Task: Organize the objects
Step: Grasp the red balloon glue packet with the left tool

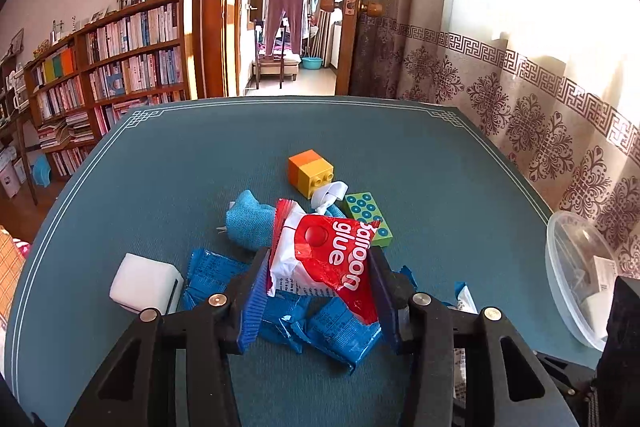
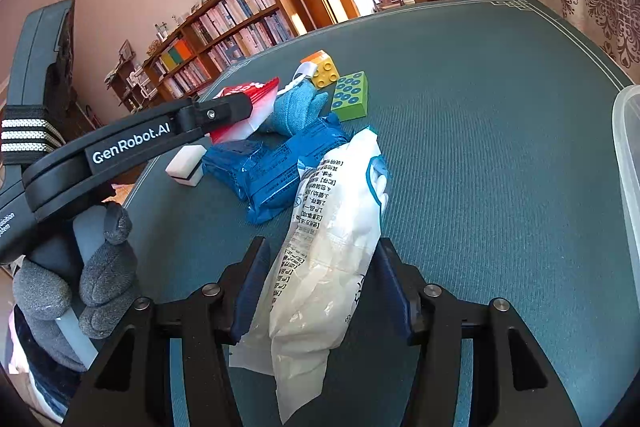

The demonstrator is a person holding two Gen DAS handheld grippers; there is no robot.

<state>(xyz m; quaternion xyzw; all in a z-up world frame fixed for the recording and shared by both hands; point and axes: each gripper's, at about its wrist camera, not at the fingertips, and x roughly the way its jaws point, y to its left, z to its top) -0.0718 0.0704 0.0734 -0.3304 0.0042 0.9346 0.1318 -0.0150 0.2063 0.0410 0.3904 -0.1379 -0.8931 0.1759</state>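
My left gripper (image 1: pixel 318 267) is shut on a red and white balloon glue packet (image 1: pixel 324 255), held above a pile of blue snack packets (image 1: pixel 312 323) on the teal table mat (image 1: pixel 160 187). My right gripper (image 2: pixel 320 267) is shut on a white printed plastic packet (image 2: pixel 328 259), just above the mat (image 2: pixel 500 155). In the right wrist view the left gripper (image 2: pixel 240 107) shows at left with the red packet (image 2: pixel 248 95).
A blue cloth pouch (image 1: pixel 250 223), an orange and yellow brick (image 1: pixel 311 173), a green dotted block (image 1: pixel 368 219) and a white block (image 1: pixel 144 285) lie on the mat. A clear plastic container (image 1: pixel 580 275) stands at the right edge.
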